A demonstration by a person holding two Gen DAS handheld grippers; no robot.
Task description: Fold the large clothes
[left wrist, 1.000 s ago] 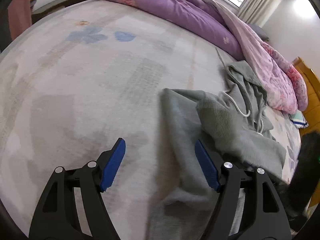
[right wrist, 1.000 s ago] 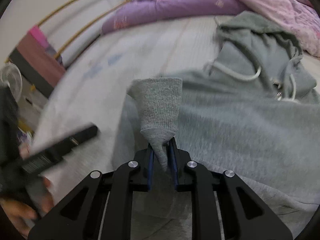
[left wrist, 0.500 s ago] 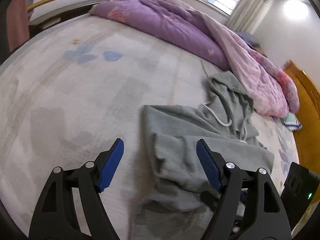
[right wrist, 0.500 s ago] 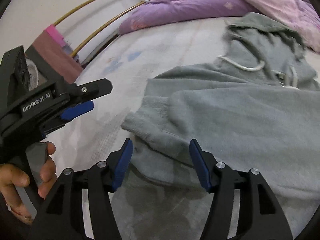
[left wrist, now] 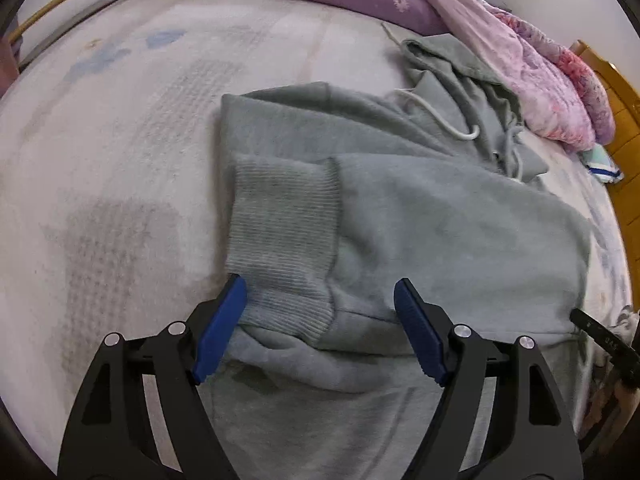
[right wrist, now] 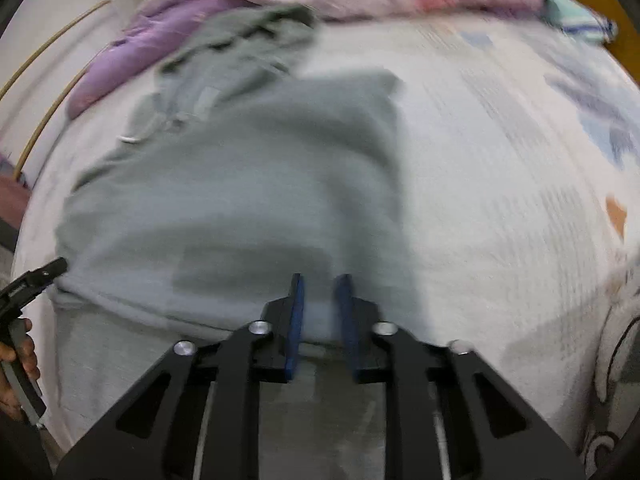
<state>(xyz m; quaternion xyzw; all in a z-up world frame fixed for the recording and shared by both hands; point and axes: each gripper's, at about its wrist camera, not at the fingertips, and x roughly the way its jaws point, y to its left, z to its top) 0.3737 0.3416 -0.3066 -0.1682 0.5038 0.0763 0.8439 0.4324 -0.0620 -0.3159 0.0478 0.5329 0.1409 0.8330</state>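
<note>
While the grey hoodie (left wrist: 420, 216) lies on the bed (left wrist: 120, 168), the left tongs (left wrist: 320, 300) gape around its folded ribbed cuff (left wrist: 280, 216), gripping nothing. The right tongs (right wrist: 320, 296) have just closed near the hem, fabric between the pads. That shallow bite could slip, undoing the fold.

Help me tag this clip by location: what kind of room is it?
Most likely a bedroom. A grey hoodie lies spread on a wide bed with a pale patterned sheet, and a bunched purple and pink quilt lies along its far edge.

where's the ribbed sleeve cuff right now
In the left wrist view the ribbed cuff lies folded across the grey hoodie, at its left edge, just ahead of the open left gripper.
</note>
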